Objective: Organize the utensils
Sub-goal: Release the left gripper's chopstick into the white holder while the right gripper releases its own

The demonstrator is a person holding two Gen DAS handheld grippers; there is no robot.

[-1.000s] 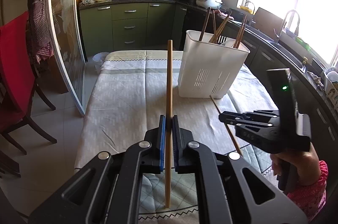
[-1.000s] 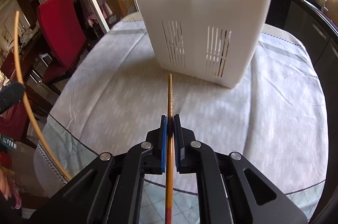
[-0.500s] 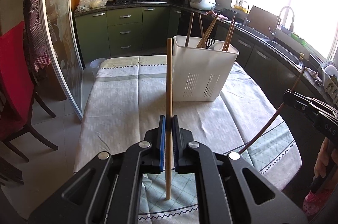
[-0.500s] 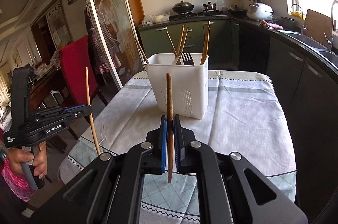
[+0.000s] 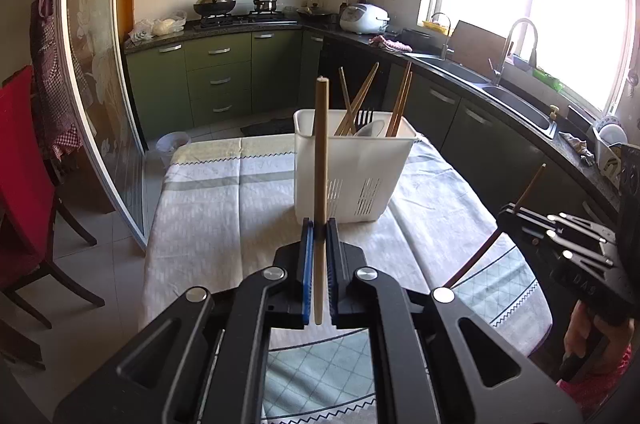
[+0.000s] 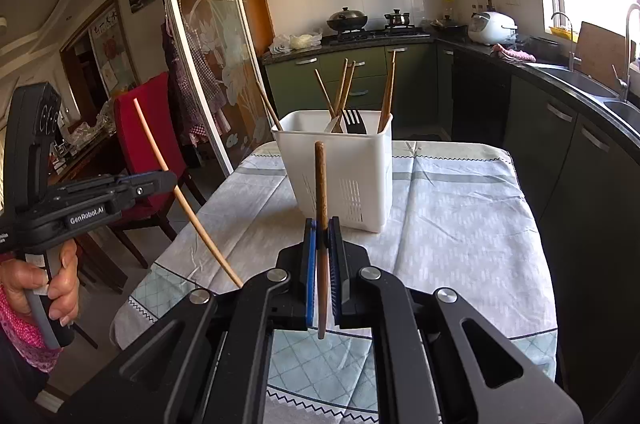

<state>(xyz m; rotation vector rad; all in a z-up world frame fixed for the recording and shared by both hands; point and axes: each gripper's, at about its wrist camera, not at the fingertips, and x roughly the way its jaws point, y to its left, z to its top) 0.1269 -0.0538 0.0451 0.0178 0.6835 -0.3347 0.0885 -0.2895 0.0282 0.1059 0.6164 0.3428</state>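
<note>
From the left wrist camera, the left gripper is clamped on a pale wooden chopstick that stands nearly upright between its blue pads, its top end reaching above the rim of the white utensil caddy. That caddy sits on the tabletop, which is covered with a patterned cloth, and it holds several chopsticks leaning at angles plus a black fork. Off to the right, the right gripper is pinched on a dark chopstick that slants up and to the right, held above the tabletop's near edge.

From the right wrist camera, the right gripper grips the dark brown chopstick upright, well short of the caddy beyond it. To the left, out past the tabletop's edge, the left gripper holds the pale chopstick tilted, lower end towards the camera. A hand wraps that gripper's handle.
</note>
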